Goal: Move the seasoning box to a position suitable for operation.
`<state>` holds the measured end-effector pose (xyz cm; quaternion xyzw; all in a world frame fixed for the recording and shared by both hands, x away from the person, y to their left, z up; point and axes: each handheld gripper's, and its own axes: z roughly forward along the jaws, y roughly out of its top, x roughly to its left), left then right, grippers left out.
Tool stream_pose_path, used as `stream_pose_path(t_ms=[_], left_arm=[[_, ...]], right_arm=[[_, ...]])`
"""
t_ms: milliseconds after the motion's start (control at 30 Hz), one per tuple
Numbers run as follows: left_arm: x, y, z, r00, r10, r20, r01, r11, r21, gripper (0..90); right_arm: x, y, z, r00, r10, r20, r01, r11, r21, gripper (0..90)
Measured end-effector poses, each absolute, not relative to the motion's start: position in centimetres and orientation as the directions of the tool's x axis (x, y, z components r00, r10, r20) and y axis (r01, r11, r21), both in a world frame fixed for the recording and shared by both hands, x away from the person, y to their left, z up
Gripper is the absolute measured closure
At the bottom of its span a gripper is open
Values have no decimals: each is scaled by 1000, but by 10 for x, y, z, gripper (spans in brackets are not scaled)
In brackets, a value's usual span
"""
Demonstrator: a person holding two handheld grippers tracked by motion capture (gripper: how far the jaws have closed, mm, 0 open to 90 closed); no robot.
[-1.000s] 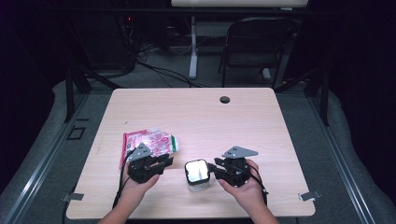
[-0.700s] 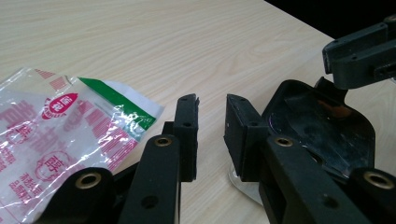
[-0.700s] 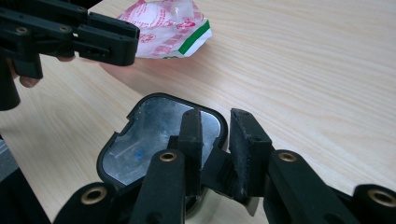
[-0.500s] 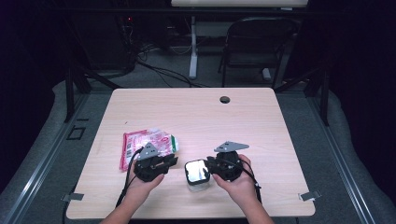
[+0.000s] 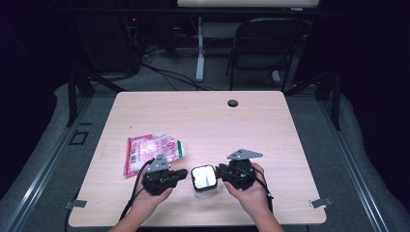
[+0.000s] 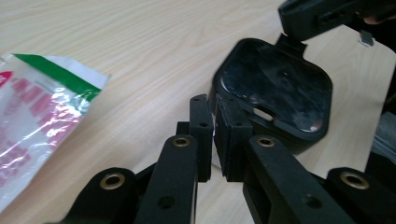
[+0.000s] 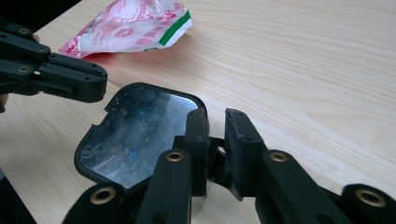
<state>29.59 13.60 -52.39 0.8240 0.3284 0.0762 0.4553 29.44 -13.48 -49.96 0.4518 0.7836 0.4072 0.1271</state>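
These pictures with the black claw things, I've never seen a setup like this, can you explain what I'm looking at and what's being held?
A person sits at a wooden table with a hand-held two-jaw gripper in each hand. One picture is taken from above the person's side. The other two come from small cameras riding on each gripper, looking along its black jaws. Between them stands a small black-rimmed container with a shiny lid. The left gripper has just been closing, its jaws nearly together at the lid's edge by a small notch. The right gripper has also been closing, at the opposite edge. Whether either truly pinches the rim is hard to tell. A red, white and green plastic packet lies to the left.
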Motion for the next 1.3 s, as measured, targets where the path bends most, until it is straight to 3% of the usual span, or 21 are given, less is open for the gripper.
stream_pose_path(t_ms=[467, 1300], left_arm=[[291, 131, -529, 807, 563, -177, 472, -436, 766, 899], [293, 126, -532, 803, 573, -163, 469, -439, 766, 899]], right_arm=[[296, -139, -502, -564, 801, 200, 615, 246, 749, 805], [293, -138, -504, -562, 800, 209, 609, 229, 759, 834]])
